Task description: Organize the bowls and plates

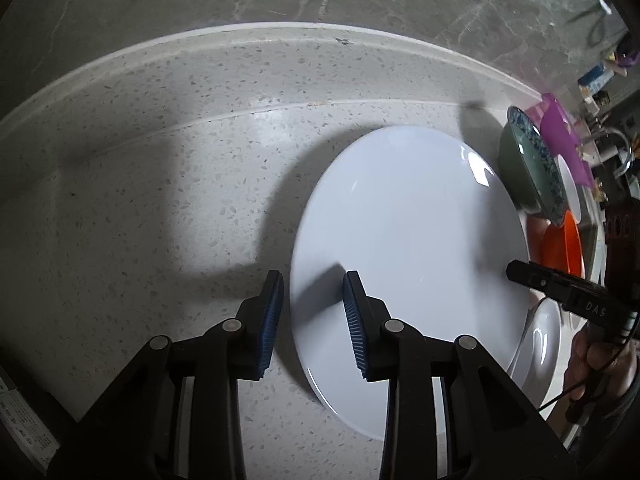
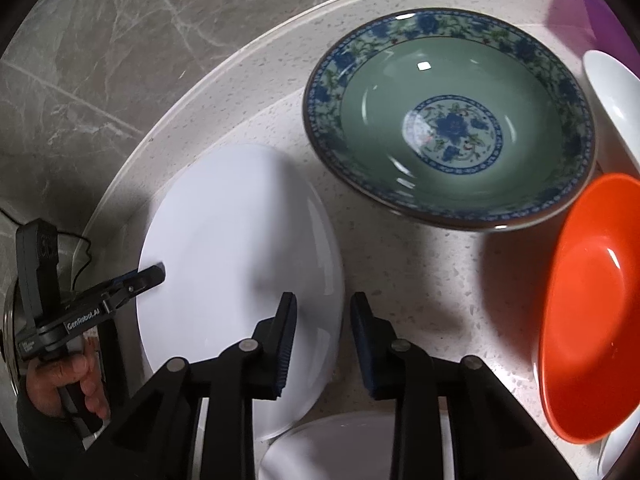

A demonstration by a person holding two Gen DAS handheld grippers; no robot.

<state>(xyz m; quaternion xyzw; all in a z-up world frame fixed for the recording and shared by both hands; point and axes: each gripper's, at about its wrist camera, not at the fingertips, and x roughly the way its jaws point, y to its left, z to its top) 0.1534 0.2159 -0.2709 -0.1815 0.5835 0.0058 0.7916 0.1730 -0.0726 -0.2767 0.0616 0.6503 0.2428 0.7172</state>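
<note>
A large white plate (image 1: 404, 256) lies flat on the speckled counter; it also shows in the right wrist view (image 2: 236, 248). My left gripper (image 1: 314, 278) is open, its jaws straddling the plate's left rim. My right gripper (image 2: 324, 300) is open, straddling the plate's right rim. A green bowl with a blue floral rim (image 2: 448, 120) sits behind, an orange bowl (image 2: 592, 312) to the right. A small white dish (image 2: 340, 448) lies under my right gripper.
Another white dish (image 2: 612, 100) and a purple container (image 1: 560, 132) stand at the far right. The counter's raised back edge (image 1: 248, 40) meets a grey marble wall. Clutter sits at the far right end (image 1: 600, 76).
</note>
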